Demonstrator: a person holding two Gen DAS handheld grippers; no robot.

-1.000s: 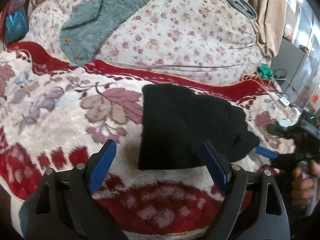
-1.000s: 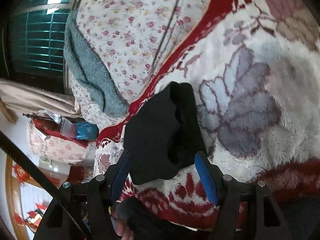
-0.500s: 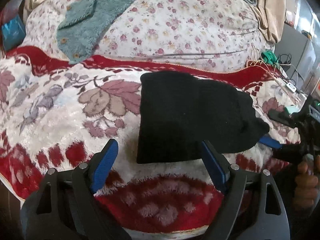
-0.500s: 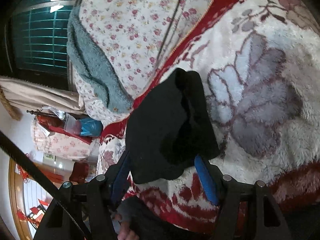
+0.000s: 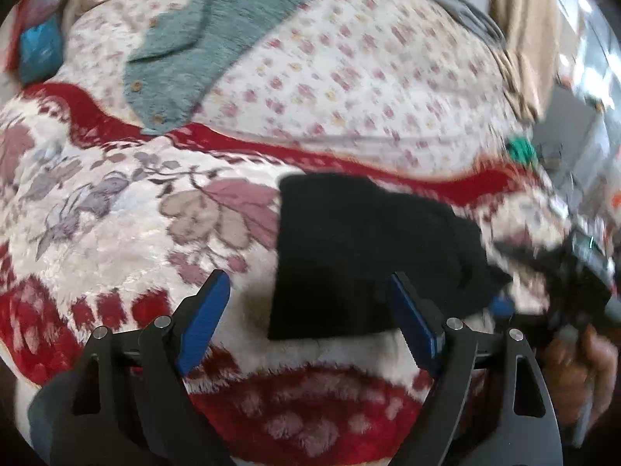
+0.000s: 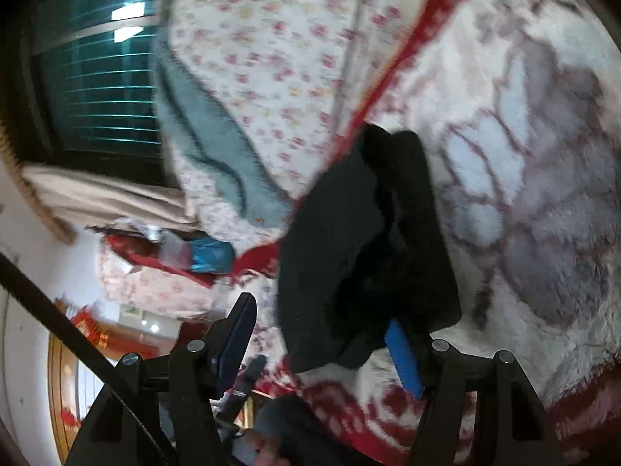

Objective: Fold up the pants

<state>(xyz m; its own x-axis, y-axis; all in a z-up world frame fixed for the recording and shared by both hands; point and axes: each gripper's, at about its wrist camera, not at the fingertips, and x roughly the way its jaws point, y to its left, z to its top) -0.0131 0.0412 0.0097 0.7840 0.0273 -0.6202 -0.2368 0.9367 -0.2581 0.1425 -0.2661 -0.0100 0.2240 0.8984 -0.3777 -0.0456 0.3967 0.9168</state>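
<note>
Black folded pants (image 5: 349,252) lie on a red-and-white plush blanket (image 5: 116,233). My left gripper (image 5: 310,303) is open just above the blanket, and the pants' near left corner lies between its fingers without either pad pressing it. In the right wrist view the pants (image 6: 349,252) bulge in loose folds. My right gripper (image 6: 318,334) is open at their near end, with the cloth hanging over the tip of its right finger (image 6: 403,353). The left wrist view shows the right gripper (image 5: 502,305) at the pants' right end, with a hand (image 5: 574,369) holding it.
A floral quilt (image 5: 349,77) is heaped behind the pants, with a teal fleece garment (image 5: 217,39) draped over it. A window with blinds (image 6: 97,77) and a beige curtain (image 6: 108,198) lie beyond the bed. A blue bag (image 6: 209,256) sits at the bed's far corner.
The right gripper has come closer to the pants and lower; the cloth now covers the tip of its right finger. The left gripper has hardly moved. Both views are now blurred.
</note>
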